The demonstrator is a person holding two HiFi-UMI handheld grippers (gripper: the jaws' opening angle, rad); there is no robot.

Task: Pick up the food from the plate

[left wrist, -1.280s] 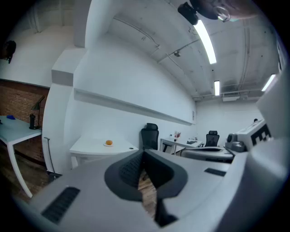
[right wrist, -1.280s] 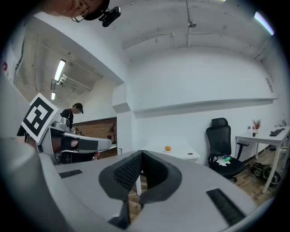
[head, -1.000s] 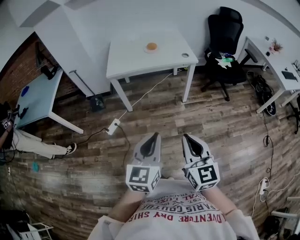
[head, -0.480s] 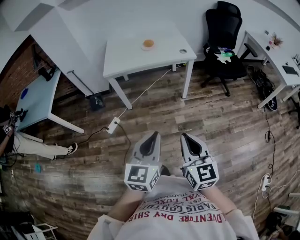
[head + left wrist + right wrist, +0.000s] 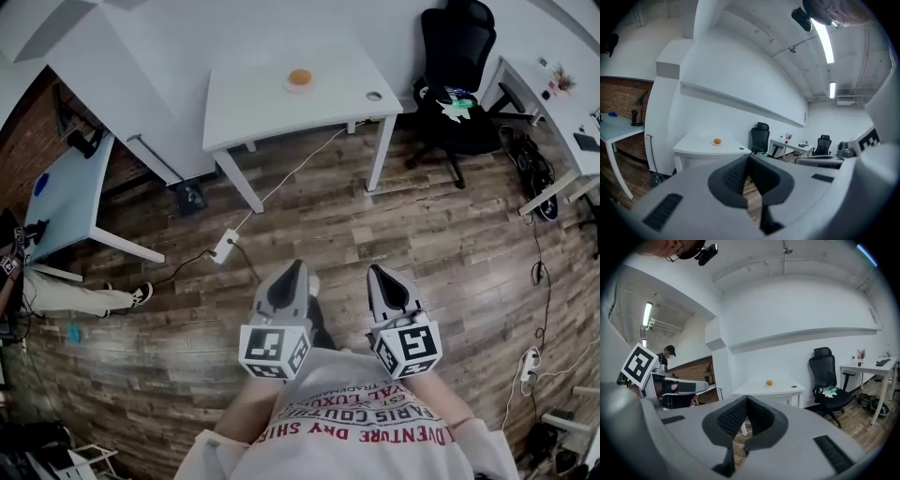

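From the head view, the food (image 5: 299,76) is a small round orange piece on a plate (image 5: 300,84). The plate sits toward the back of the white table (image 5: 272,108), about midway along it. A black chair (image 5: 457,56) stands just beside the table's right end. The left gripper (image 5: 295,267) and the right gripper (image 5: 378,273) are held side by side close to the person's body, well apart from the table, with bare wooden floor (image 5: 441,234) between them and it. Nothing has been picked up yet.

In the left gripper view, the left gripper (image 5: 749,157) has its fingers pressed together with nothing between them. The food (image 5: 716,141) shows far off on the table top (image 5: 701,147).

In the right gripper view, the right gripper (image 5: 746,398) likewise has its fingers closed and empty. The food (image 5: 769,382) lies straight ahead on the table (image 5: 771,391), left of the chair (image 5: 825,371).

The food looks light and probably soft, perhaps a bun or a fruit; which one is too small to tell. Its rounded shape may roll or slip, so a gentle pinch across its widest middle, with the fingers first opened, seems the safest hold.
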